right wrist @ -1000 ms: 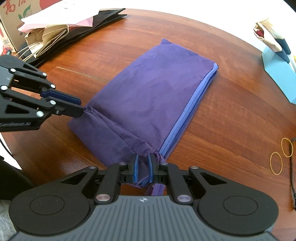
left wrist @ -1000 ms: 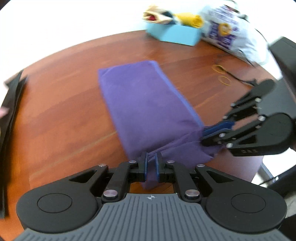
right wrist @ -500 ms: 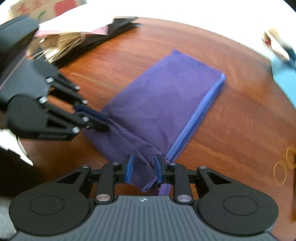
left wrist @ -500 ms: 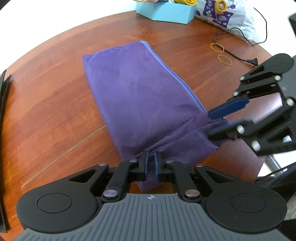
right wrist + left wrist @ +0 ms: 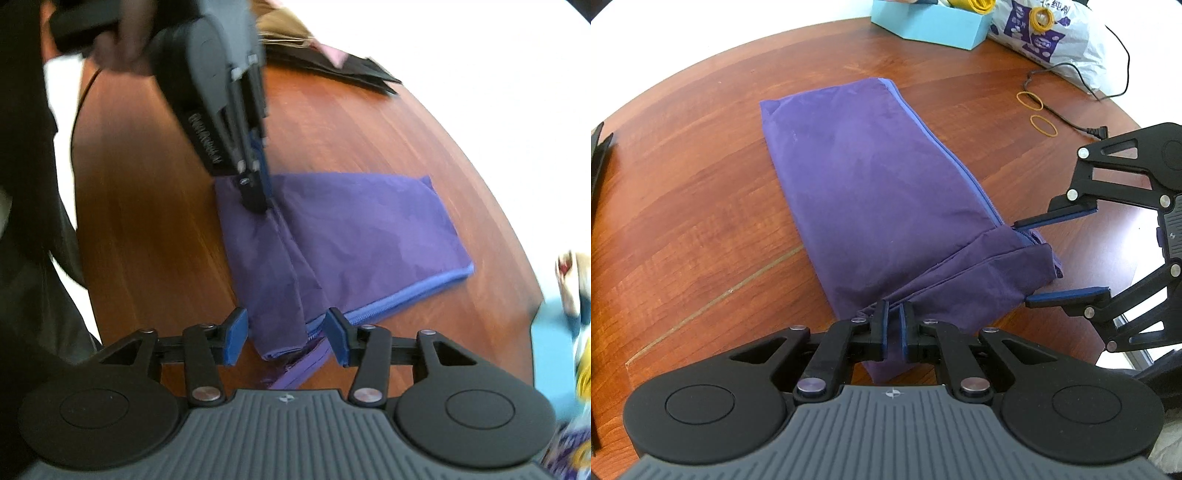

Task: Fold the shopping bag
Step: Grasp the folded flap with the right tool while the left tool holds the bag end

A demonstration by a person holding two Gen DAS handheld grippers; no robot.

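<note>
Left claw (image 5: 893, 326) clenched on near corner of purple shopping bag (image 5: 871, 192); right claw (image 5: 286, 334) opening, pads clear of the bag's zipper corner between them; bag lies folded flat on wooden table (image 5: 701, 206).

1. In my right wrist view the left gripper (image 5: 255, 201) is blurred, and the lettering on its side I cannot read
2. The near end of the purple bag (image 5: 886, 206) goes behind the left gripper body, so I cannot see its edge there
3. The blue box (image 5: 923, 26) is cut by the top edge; what it contains is unclear
4. The print on the plastic bag (image 5: 1052, 40) is too small for me
5. The black things (image 5: 598, 155) at the left edge are cut off
</note>
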